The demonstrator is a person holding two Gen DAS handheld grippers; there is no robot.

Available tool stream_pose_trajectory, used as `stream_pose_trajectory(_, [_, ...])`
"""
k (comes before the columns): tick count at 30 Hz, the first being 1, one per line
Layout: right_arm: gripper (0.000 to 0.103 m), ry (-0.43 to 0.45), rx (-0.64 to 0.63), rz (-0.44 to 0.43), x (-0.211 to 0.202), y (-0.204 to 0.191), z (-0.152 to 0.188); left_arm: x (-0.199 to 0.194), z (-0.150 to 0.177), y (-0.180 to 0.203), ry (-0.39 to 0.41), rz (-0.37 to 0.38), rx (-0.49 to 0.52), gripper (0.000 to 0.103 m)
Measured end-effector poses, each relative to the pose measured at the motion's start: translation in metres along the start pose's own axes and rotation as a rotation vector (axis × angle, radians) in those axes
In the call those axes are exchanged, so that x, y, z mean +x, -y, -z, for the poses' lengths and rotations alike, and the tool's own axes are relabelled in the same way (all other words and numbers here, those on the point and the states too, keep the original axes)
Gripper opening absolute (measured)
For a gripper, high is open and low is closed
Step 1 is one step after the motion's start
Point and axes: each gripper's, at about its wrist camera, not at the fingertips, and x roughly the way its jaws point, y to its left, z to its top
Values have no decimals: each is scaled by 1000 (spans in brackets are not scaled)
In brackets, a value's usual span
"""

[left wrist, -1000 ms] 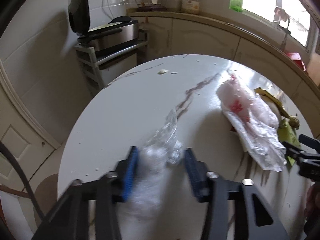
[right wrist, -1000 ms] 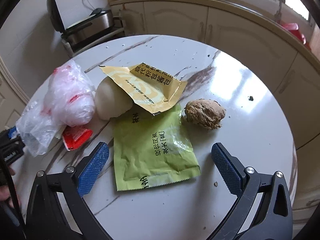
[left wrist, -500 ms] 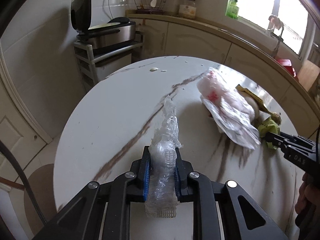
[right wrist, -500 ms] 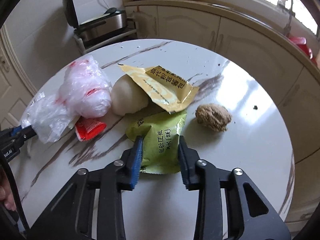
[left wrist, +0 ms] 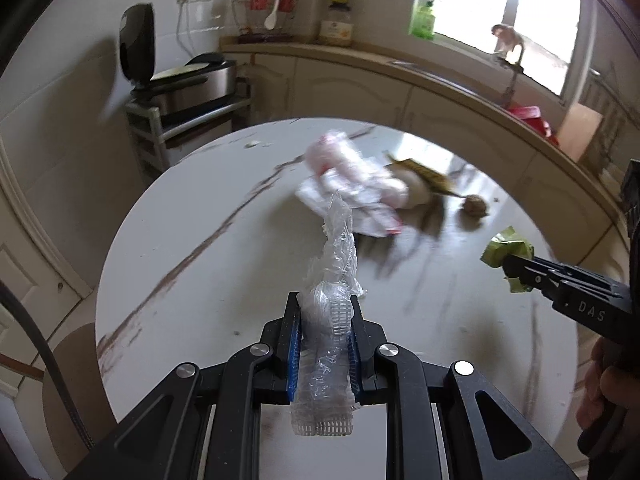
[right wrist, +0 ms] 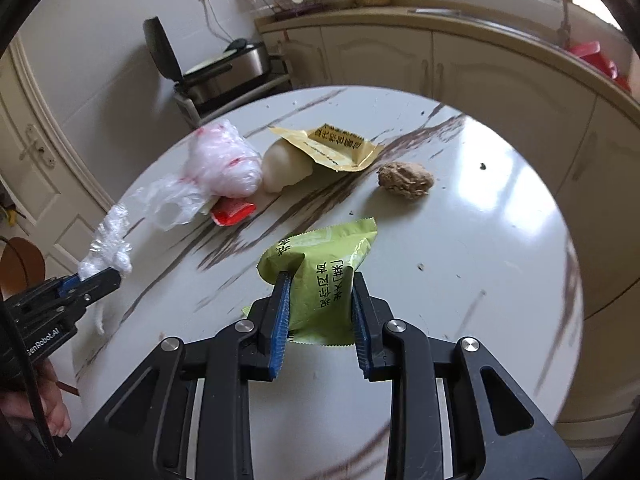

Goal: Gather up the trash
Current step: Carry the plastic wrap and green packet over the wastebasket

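Cream kitchen cabinets ring a round marble-veined table (left wrist: 192, 240). From the left wrist, the left gripper (left wrist: 322, 344) tilts down, pads clamped on a crumpled clear plastic wrapper (left wrist: 330, 320) held above the tabletop.

From the right wrist, the right gripper (right wrist: 320, 320), also tilted down, is closing on a green snack packet (right wrist: 320, 276) between its pads, lifted clear; 1 yellow sachet (right wrist: 332, 146) lies beyond.

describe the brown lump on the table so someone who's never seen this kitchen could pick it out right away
Start at the round white table with dark streaks. Among the litter at its far side, look right of the yellow wrapper and the pale bun beneath it. The brown lump sits alone there, touching nothing: rough, crumbly and dull, unlike the shiny wrappers and bags.
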Motion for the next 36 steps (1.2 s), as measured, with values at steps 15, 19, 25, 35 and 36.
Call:
stream_pose_trajectory(15, [26, 127, 51, 14, -94, 35, 24, -60, 25, 101, 89, 78, 165, 16])
stream_pose_trajectory(19, [26, 159, 83, 24, -116, 53, 32, -69, 31, 127, 107, 108, 207, 16])
stream_pose_trajectory(25, [26, 212, 138, 63, -156, 87, 47, -76, 34, 169, 129, 158, 272, 16])
stream_pose_trajectory(35, [26, 250, 271, 177, -205, 161, 91, -63, 46, 251, 103, 289, 405, 16])
stream_pose_trajectory(36, [26, 246, 291, 189, -207, 172, 98, -59, 50, 262, 91, 305, 419, 16])
